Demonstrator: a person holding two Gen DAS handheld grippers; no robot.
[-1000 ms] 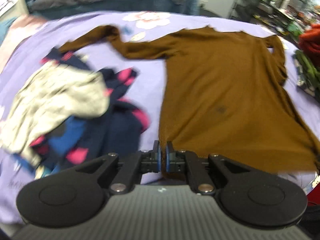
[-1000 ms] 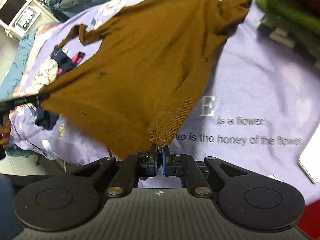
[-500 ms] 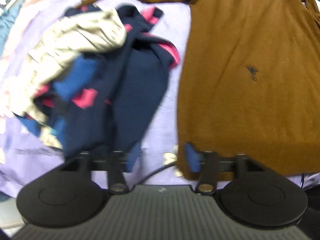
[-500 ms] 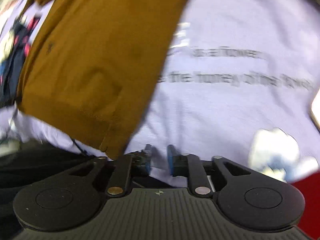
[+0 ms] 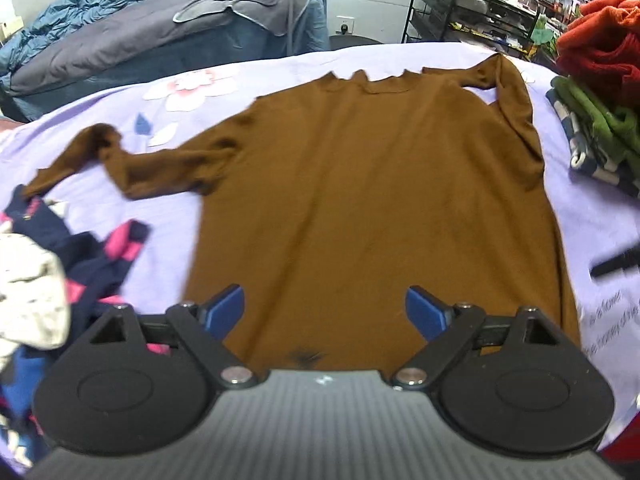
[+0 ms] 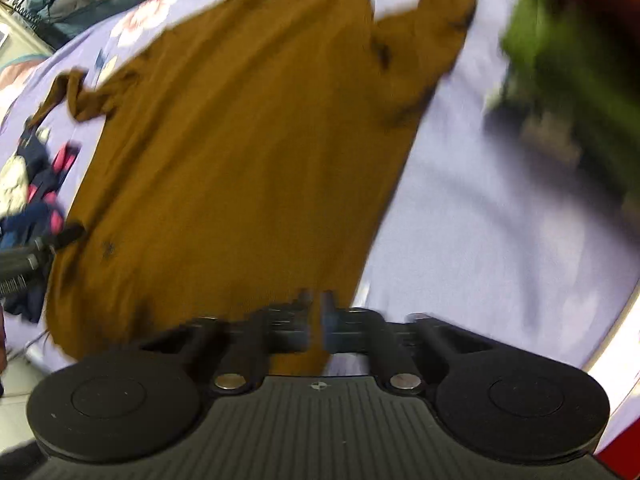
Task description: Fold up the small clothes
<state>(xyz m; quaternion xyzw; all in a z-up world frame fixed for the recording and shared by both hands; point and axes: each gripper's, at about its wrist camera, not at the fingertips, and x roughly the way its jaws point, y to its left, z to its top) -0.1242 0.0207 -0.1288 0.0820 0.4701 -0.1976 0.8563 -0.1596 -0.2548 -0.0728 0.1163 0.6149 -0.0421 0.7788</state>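
A brown long-sleeved sweater (image 5: 372, 200) lies flat on the lilac sheet (image 5: 168, 216), collar far, hem near me. Its left sleeve (image 5: 120, 156) stretches out to the left; the right sleeve is folded along the right side. My left gripper (image 5: 325, 310) is wide open and empty above the lower middle of the sweater. In the right wrist view the sweater (image 6: 248, 152) is blurred. My right gripper (image 6: 318, 316) hovers over its lower right hem corner, jaws a narrow gap apart with brown cloth showing between them; a grip is not clear.
A heap of navy, pink and cream clothes (image 5: 48, 264) lies left of the sweater. Folded green and striped clothes (image 5: 592, 136) with a red garment (image 5: 600, 40) on top sit at the right. A grey-covered bed (image 5: 152, 36) and shelves (image 5: 480, 4) stand behind.
Both grippers held the hem a second ago, then let go. My left gripper opened wide and moved right over the sweater's middle. My right gripper swung back over the hem corner.
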